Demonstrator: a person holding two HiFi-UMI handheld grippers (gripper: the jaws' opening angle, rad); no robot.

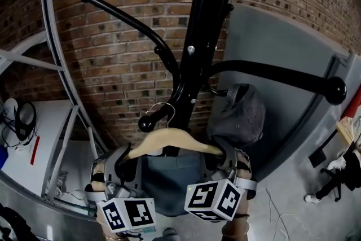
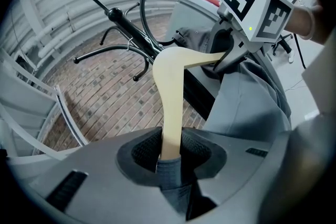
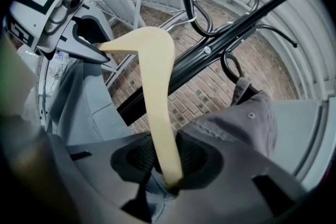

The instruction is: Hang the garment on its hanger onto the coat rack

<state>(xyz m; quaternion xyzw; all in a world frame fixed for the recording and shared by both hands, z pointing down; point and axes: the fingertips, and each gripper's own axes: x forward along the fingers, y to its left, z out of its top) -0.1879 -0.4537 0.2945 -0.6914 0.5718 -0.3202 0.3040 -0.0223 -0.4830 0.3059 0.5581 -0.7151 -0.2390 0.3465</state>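
A pale wooden hanger (image 1: 169, 140) carries a grey-blue garment (image 1: 172, 183) in front of the black coat rack (image 1: 200, 36). Its wire hook (image 1: 164, 107) is right at the knobbed tip of a short lower peg (image 1: 149, 121); whether it rests on the peg I cannot tell. My left gripper (image 1: 125, 160) is shut on the hanger's left end, with garment cloth (image 2: 170, 173) in the grip under the wood (image 2: 170, 107). Shut on the right end (image 3: 157, 102) is my right gripper (image 1: 221, 149). Each gripper view shows the other gripper, the right gripper (image 2: 231, 55) and the left gripper (image 3: 89, 42), at the hanger's far end.
A grey cap (image 1: 241, 115) hangs from the rack just right of the hanger. Long black rack arms reach out to the upper left (image 1: 127, 17) and to the right (image 1: 282, 75). A brick wall (image 1: 113, 48) stands behind, a metal frame (image 1: 56, 53) at left, a grey panel (image 1: 282, 36) at right.
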